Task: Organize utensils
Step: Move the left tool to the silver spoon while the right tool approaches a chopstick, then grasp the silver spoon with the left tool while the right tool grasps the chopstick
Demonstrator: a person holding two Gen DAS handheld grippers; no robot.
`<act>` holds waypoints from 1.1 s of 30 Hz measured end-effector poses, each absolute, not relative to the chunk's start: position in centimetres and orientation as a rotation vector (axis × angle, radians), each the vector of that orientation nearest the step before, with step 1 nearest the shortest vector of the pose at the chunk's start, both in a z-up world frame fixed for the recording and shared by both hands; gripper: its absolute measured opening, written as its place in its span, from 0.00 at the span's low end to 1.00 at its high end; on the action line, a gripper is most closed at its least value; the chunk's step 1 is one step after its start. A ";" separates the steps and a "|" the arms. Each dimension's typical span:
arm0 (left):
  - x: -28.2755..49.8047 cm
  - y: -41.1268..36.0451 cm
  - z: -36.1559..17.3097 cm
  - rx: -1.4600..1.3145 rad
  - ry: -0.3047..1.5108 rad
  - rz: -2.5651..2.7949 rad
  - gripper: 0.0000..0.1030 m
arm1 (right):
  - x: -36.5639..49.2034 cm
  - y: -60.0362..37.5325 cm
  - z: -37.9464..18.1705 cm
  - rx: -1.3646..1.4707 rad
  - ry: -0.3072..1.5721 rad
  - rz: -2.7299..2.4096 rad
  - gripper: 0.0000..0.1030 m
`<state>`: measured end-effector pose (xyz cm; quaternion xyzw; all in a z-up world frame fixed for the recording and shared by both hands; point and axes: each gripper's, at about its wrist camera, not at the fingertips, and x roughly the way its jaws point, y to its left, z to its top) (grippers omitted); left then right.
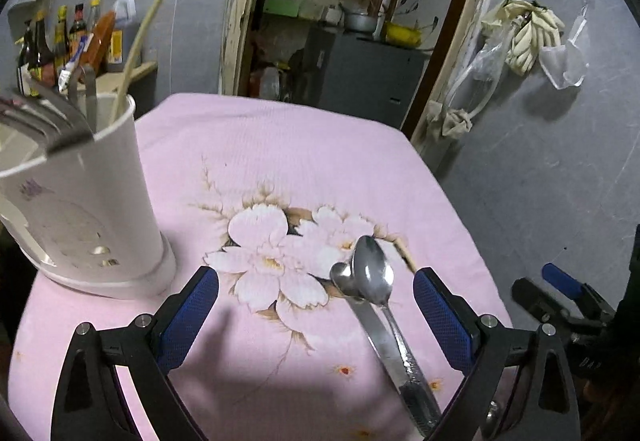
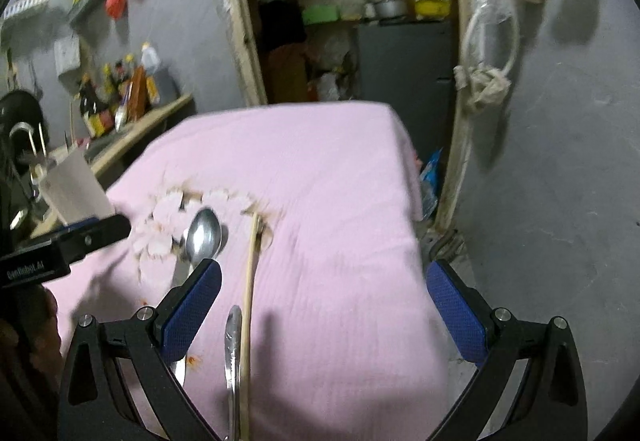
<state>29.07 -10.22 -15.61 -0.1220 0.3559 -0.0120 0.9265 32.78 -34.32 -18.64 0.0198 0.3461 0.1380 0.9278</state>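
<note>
So both grippers hang over a table covered with a pink floral cloth [image 1: 280, 145], and both have their jaws spread wide with nothing between the blue pads. On the left gripper [image 1: 316, 305], two spoons lie on the cloth inside the gap, closer to its right-hand finger [image 1: 440, 317]: a bigger spoon [image 1: 374, 275] with its bowl facing up, lying partly on top of a smaller spoon [image 1: 346, 279] whose bowl peeks out on the left side. Their handles run back toward the camera and slip under the base of that right finger. Off past the left finger, well outside the jaws, stands a white jug [image 1: 80, 217] that looks like an old kettle body, with a wooden stick [image 1: 134, 53] and some metal handles poking out of the top. The right gripper [image 2: 324, 305] has different stuff in its gap: a long wooden chopstick [image 2: 251, 293] lies nearly straight along the cloth, nearer the left finger [image 2: 192, 315] than the right one, and a shiny metal handle [image 2: 233, 353] sits right beside it at the near end; can't tell what utensil that is. The big spoon's bowl [image 2: 204, 235] shows just ahead of that left fingertip. A bit of the left gripper pokes in at the far left edge, in front of the jug. Behind the table are a grey wall, some sauce bottles [image 1: 60, 37] and an open doorway.
</note>
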 end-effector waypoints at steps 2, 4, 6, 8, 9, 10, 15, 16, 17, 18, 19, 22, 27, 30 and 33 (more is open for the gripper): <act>29.4 -10.2 -16.2 -0.250 0.747 -0.028 0.88 | 33.6 -33.6 -19.2 0.026 0.737 0.308 0.97; 29.7 -10.2 -16.7 -0.252 0.764 -0.030 0.86 | 34.3 -32.9 -19.6 -0.001 0.753 0.323 0.96; 29.8 -10.2 -17.0 -0.256 0.772 -0.030 0.85 | 34.9 -32.0 -19.9 -0.026 0.767 0.348 0.88; 29.9 -10.3 -17.3 -0.257 0.779 -0.033 0.82 | 35.6 -31.3 -20.3 -0.047 0.790 0.371 0.78; 30.2 -10.3 -17.4 -0.257 0.784 -0.037 0.81 | 35.9 -31.0 -20.4 -0.052 0.801 0.384 0.73; 30.2 -10.4 -17.5 -0.257 0.788 -0.042 0.79 | 36.2 -30.8 -20.6 -0.052 0.810 0.399 0.69; 30.8 -10.6 -18.0 -0.263 0.811 -0.070 0.66 | 37.5 -29.6 -20.9 -0.063 0.839 0.470 0.53; 31.0 -10.6 -18.2 -0.270 0.821 -0.079 0.62 | 37.7 -29.1 -21.1 -0.068 0.851 0.485 0.51; 31.2 -10.7 -18.4 -0.275 0.828 -0.085 0.57 | 37.9 -29.0 -21.3 -0.071 0.860 0.491 0.49; 31.5 -10.7 -18.6 -0.282 0.838 -0.093 0.54 | 38.1 -28.8 -21.5 -0.074 0.871 0.498 0.48; 31.8 -10.7 -18.8 -0.292 0.850 -0.102 0.50 | 38.2 -28.6 -21.5 -0.074 0.874 0.504 0.47; 32.5 -10.7 -19.5 -0.324 0.883 -0.121 0.44 | 38.4 -28.9 -21.5 -0.067 0.876 0.498 0.36; 33.3 -11.1 -19.8 -0.321 0.881 -0.130 0.40 | 38.8 -29.8 -21.7 -0.032 0.881 0.486 0.24; 34.2 -11.8 -19.9 -0.304 0.900 -0.157 0.29 | 39.0 -30.3 -21.9 -0.021 0.883 0.485 0.23; 35.1 -12.3 -20.3 -0.297 0.924 -0.190 0.23 | 39.0 -30.4 -22.0 -0.018 0.883 0.486 0.23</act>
